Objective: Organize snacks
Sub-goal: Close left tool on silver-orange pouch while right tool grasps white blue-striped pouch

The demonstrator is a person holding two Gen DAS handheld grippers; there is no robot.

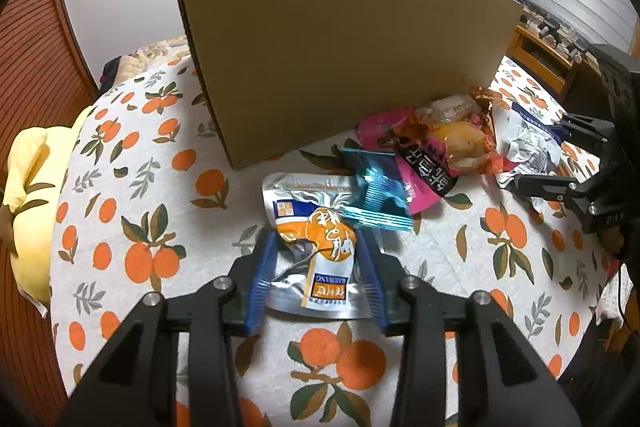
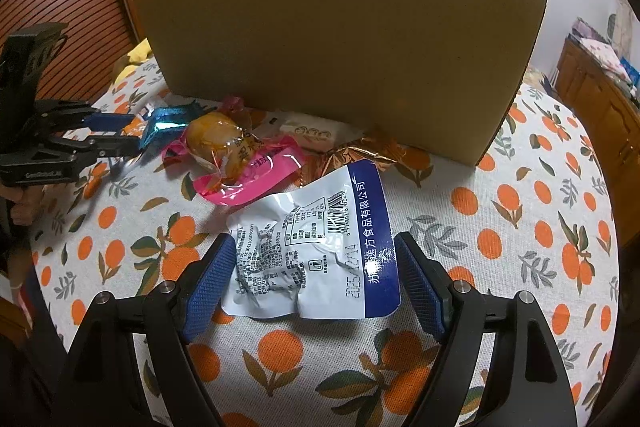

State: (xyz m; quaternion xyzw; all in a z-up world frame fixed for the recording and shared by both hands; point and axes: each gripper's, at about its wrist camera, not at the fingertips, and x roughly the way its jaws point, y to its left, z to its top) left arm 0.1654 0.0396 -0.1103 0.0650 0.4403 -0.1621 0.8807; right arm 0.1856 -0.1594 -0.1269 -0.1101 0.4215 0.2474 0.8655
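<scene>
Snacks for sorting lay in a loose heap on the orange-print tablecloth [image 1: 132, 211], at the foot of the tall brown cardboard box [image 1: 344, 55]. Item one: silver foil pouch with an orange label [image 1: 316, 259], between the blue ribbed pads of my left gripper [image 1: 320, 275], which stood narrowed to the pouch's crumpled sides; whether they truly bit I could not tell. Item two: white-and-blue printed sachet [image 2: 316, 255], flat between the fingers of my right gripper [image 2: 316, 279], which stood wide with clear gaps on both sides, holding nothing. Unclaimed nearby: a blue foil wrapper [image 1: 376, 195] overlapping the pouch's far corner, a pink packet [image 2: 256, 175], a clear-wrapped yellow bun [image 2: 216, 139]. Advice, as I judged it: seat the pads low on the pouch's body, squeeze until the foil stops buckling, then lift straight so the blue wrapper slides off.
</scene>
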